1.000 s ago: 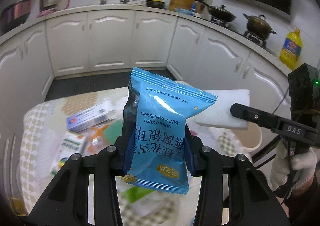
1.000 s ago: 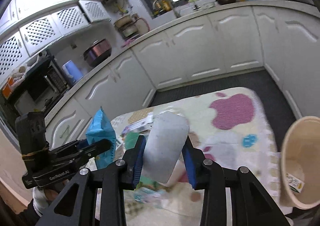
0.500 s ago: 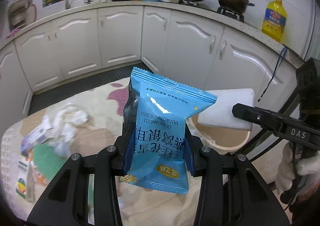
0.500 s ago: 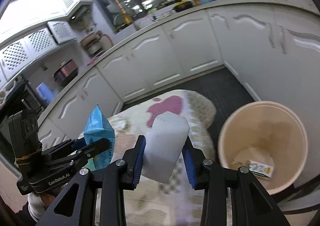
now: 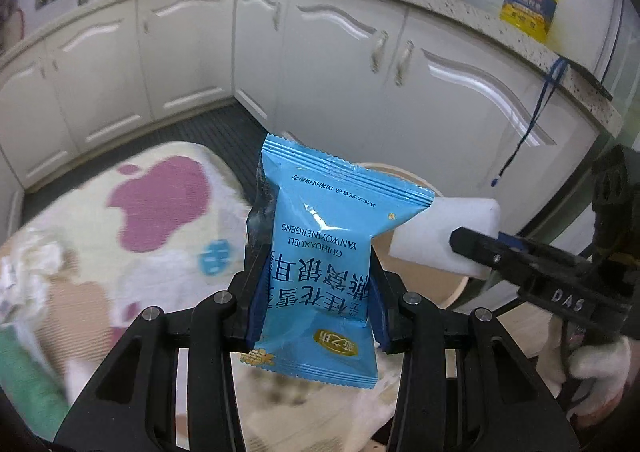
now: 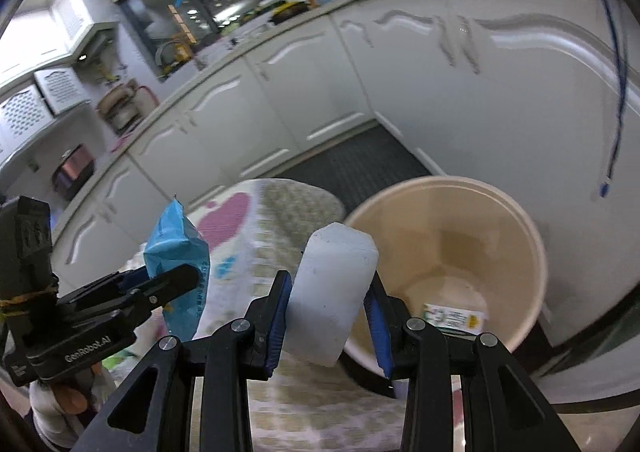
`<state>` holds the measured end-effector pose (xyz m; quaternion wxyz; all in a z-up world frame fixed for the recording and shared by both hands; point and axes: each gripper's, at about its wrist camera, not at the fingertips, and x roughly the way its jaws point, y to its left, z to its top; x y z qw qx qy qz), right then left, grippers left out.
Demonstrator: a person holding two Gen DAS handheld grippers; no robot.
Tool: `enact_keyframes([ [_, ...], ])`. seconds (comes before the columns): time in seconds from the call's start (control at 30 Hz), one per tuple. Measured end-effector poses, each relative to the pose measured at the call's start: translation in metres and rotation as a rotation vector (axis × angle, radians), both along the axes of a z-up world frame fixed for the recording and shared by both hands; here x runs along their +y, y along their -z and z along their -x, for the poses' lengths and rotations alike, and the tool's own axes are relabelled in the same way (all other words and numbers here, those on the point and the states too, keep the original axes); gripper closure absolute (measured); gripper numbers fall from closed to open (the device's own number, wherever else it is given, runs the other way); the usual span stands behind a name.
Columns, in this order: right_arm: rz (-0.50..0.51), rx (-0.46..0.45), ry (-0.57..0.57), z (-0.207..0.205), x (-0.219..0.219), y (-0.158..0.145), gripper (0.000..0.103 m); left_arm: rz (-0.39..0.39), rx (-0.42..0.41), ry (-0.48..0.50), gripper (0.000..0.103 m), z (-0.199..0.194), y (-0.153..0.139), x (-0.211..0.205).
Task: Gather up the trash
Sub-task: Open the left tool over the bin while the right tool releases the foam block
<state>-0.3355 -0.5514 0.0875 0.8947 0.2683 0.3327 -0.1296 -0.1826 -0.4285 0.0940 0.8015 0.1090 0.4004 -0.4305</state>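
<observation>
Blue snack packet (image 5: 324, 276) sits clamped in my left gripper (image 5: 316, 304), while my right gripper (image 6: 326, 316) grasps a white foam block (image 6: 332, 292), the beige bin (image 6: 524, 252) at its two o'clock.

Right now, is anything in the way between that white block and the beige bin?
Nothing visible is. The right tongs grip the white block in the air, and the beige bin stands open-topped just beyond, only a small wrapper at its bottom. The blue packet in the left tongs is off to the side.
</observation>
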Motion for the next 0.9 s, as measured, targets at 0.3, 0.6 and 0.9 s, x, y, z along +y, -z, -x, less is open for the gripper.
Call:
enact_keyframes([
  [0.3,-0.036,0.084,0.107,0.008,-0.040,0.037,0.062,0.036,0.155,0.034,0.062,-0.016,0.032,-0.064],
  [0.6,-0.031,0.114,0.144,0.014,-0.042,0.046,0.041,0.076,0.204,0.039,0.039,-0.021,0.040,-0.070],
  [0.9,-0.029,0.092,0.122,0.008,-0.024,0.038,0.041,0.050,0.127,-0.001,0.039,-0.006,0.022,-0.040],
])
